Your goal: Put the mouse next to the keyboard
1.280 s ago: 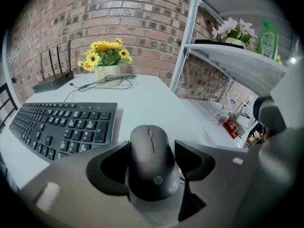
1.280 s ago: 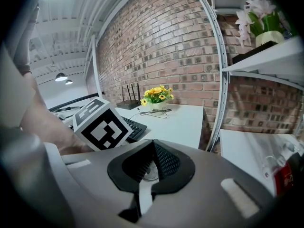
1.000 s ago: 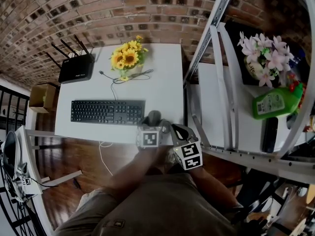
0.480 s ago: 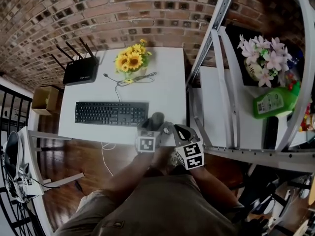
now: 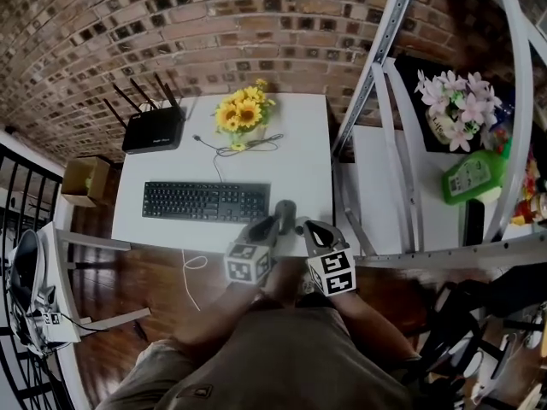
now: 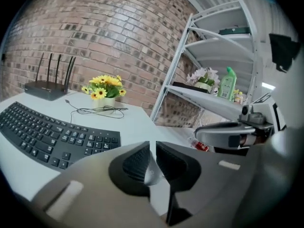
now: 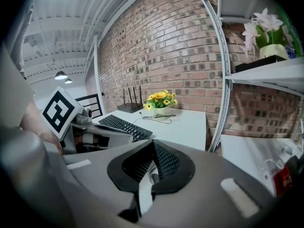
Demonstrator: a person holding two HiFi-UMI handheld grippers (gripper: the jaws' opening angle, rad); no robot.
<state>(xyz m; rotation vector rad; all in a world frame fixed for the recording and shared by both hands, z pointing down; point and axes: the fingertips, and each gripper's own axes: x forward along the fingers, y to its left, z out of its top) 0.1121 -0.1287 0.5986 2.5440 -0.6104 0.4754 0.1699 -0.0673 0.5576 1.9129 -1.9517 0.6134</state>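
Left claw (image 6: 152, 148) closing, slim gap showing, nothing in it. Right claw (image 7: 153, 151) pressed together, empty too. Both hover at near edge of surface (image 5: 301, 173), keyboard (image 5: 205, 202) ahead-left of left claw. Mouse not visible anywhere, so guessing ready pose before going to find it.

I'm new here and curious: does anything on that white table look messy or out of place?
Only a loose black cable, lying tangled in front of the sunflowers with one end free. The keyboard and router sit tidily.
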